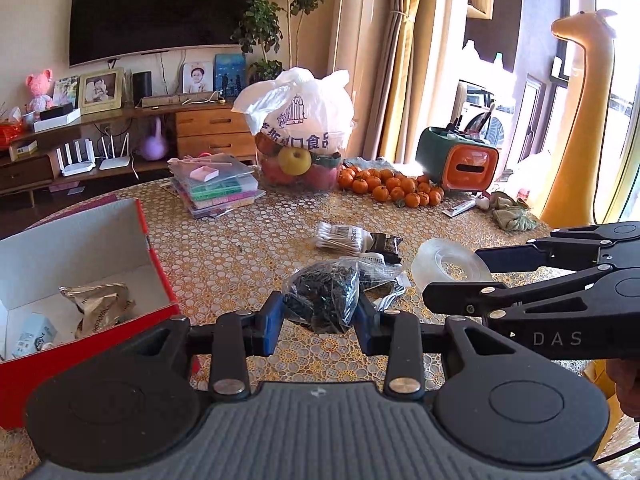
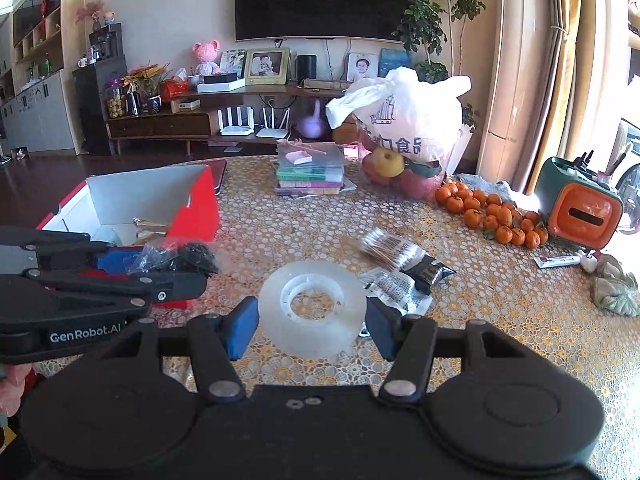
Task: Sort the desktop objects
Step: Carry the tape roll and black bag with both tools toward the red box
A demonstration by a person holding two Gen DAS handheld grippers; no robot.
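Left tool: blue pads pinching a small clear bag of dark bits, held just above the counter beside the red box.
Right tool: spread, 1 pad on each side of the clear tape roll — not visibly gripping it.
Bag handling: likely light and soft; film may slip, so hold it across the bunched middle.
Tape handling: probably stiff, light, smooth-sided — take it across the outer rim, pads opposite.
Box: open, already holding a crumpled foil packet.
Further out: cotton swab pack, black sachet, both loose on the counter.
Writing: "GenRobot.AI" and "DAS" on the tool bodies; Chinese print on the white bag, partly legible.
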